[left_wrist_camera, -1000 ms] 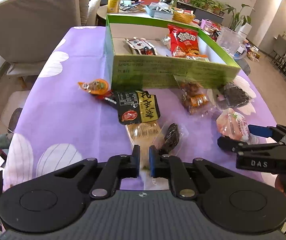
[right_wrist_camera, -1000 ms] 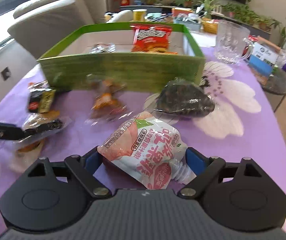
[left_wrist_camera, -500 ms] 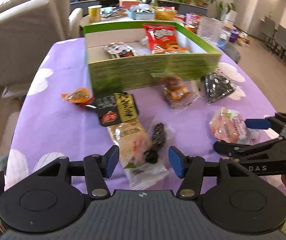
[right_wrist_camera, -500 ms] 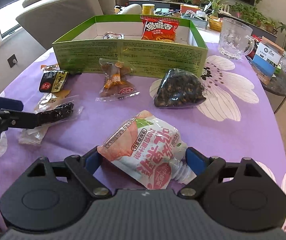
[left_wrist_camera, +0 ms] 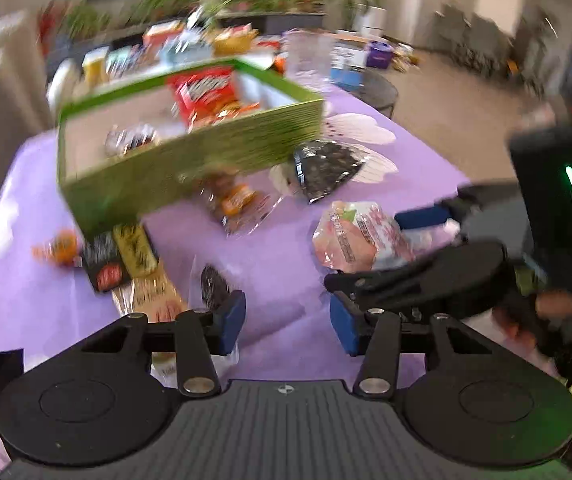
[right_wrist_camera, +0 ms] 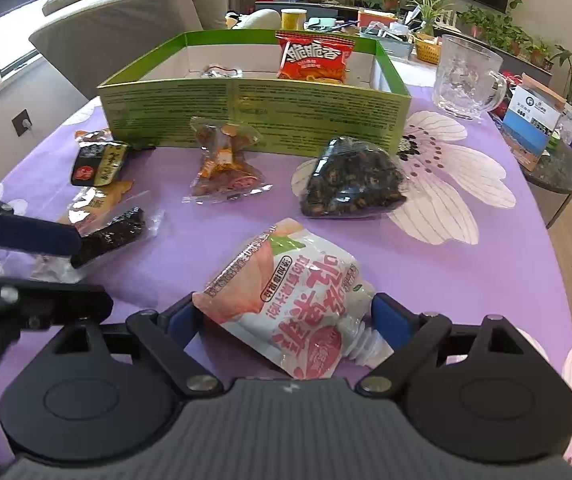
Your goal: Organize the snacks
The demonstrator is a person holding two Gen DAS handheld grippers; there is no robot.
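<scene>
The pink-and-white spouted pouch [right_wrist_camera: 286,312] lies flat on the purple tablecloth [right_wrist_camera: 465,280], between the spread fingers of the right gripper [right_wrist_camera: 286,316], which sit either side of it without visibly clamping it. Beyond it lie a bag of dark dried snack [right_wrist_camera: 351,178] and a clear packet of orange-brown pieces [right_wrist_camera: 224,164], both in front of the green box [right_wrist_camera: 254,114], which holds a red chip bag [right_wrist_camera: 313,58]. The left gripper [left_wrist_camera: 286,322] hangs with fingers apart over bare cloth, empty; a small dark packet [left_wrist_camera: 213,286] lies just beside its left finger
</scene>
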